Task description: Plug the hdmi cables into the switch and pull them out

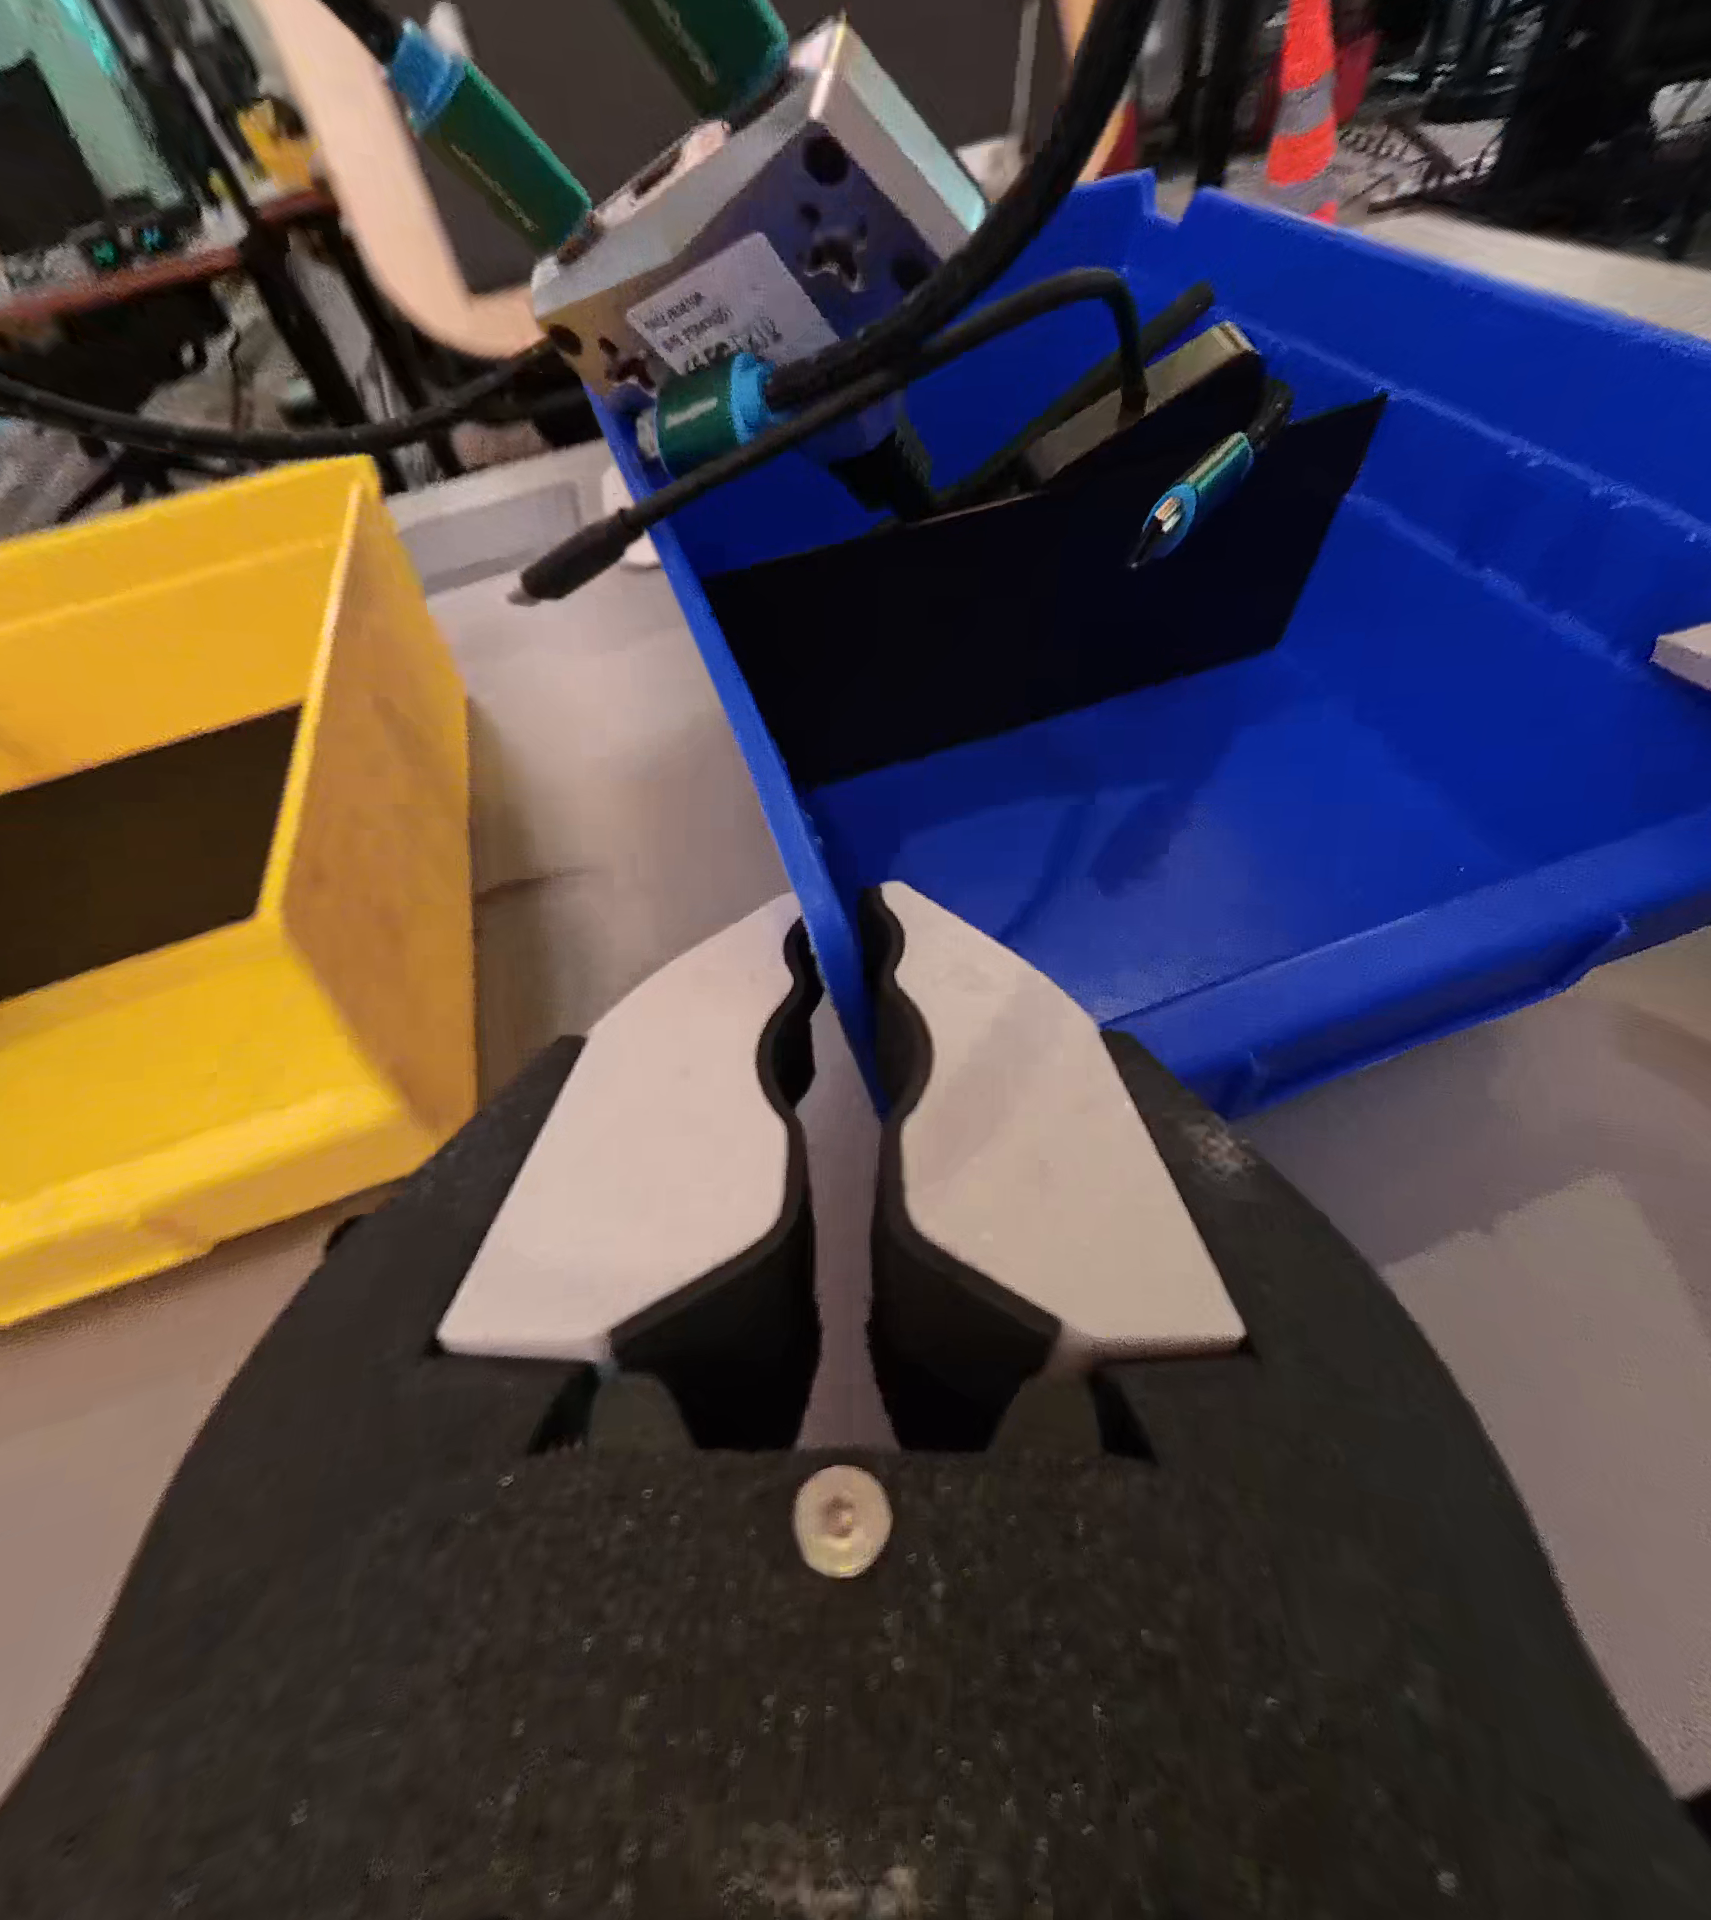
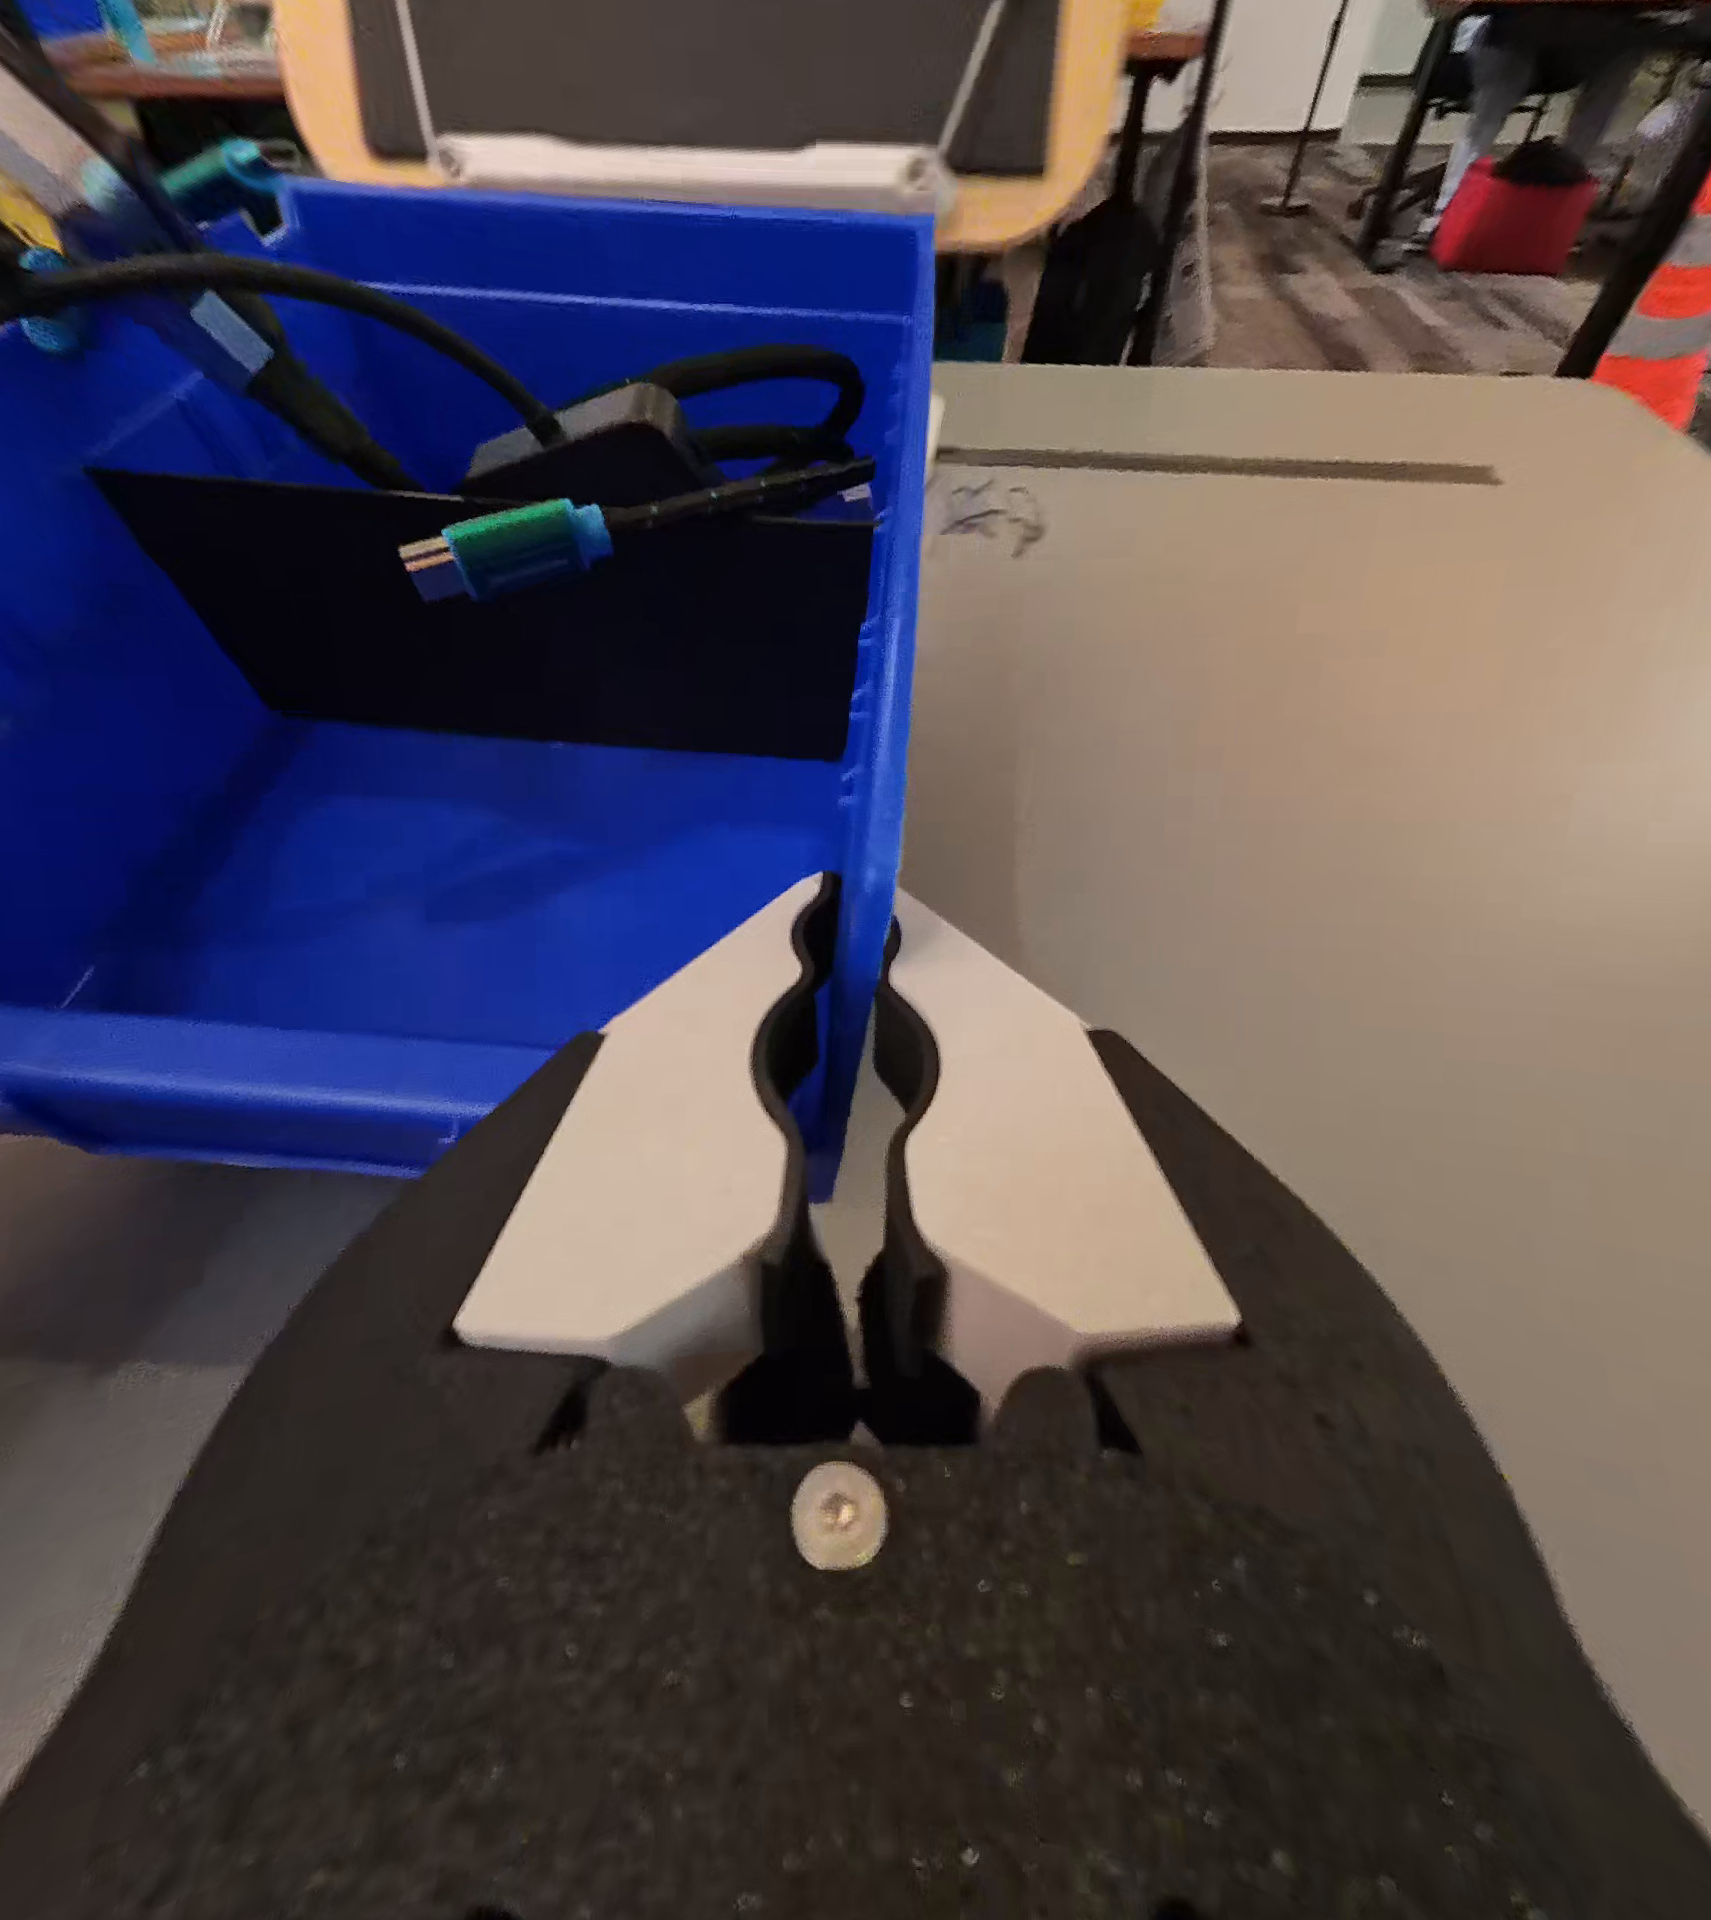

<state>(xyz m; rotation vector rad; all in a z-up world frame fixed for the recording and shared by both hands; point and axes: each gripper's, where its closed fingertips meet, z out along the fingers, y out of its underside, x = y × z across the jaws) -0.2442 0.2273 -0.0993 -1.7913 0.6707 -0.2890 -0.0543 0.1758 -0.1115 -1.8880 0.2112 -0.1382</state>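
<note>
Silver-grey metal switch (image 1: 726, 260) sits at 12 o'clock in the left wrist view, tilted on the far-left corner of the blue bin (image 1: 1453, 831), sticker side facing the camera. Two green HDMI plugs (image 1: 498, 166) are seated in its top edge, a third green plug (image 1: 711, 410) sits at its lower end, and black braided cables (image 1: 1017, 239) arc off toward 1 o'clock. A loose green plug (image 1: 1194, 509) hangs over the black divider (image 1: 986, 644), at 1 o'clock from frame centre; in the right wrist view the same plug (image 2: 518, 556) lies at 11 o'clock against the divider (image 2: 518, 623). Behind the divider: a dark adapter box (image 2: 602, 436) with coiled cable.

Left gripper (image 1: 843, 914): jaws narrow, pinching the bin's left side wall near the front corner. Right gripper (image 2: 856, 914): jaws narrow, clamped on the bin's right side wall (image 2: 882, 727) near the front.

Front compartment of the bin holds nothing visible. Yellow bin (image 1: 207, 883) at 9 o'clock in the left view, just beside the blue one, apart from it. Grey table (image 2: 1350, 831) fills 3 o'clock in the right view. Orange traffic cone (image 2: 1703, 249) at 1 o'clock on the floor beyond.
</note>
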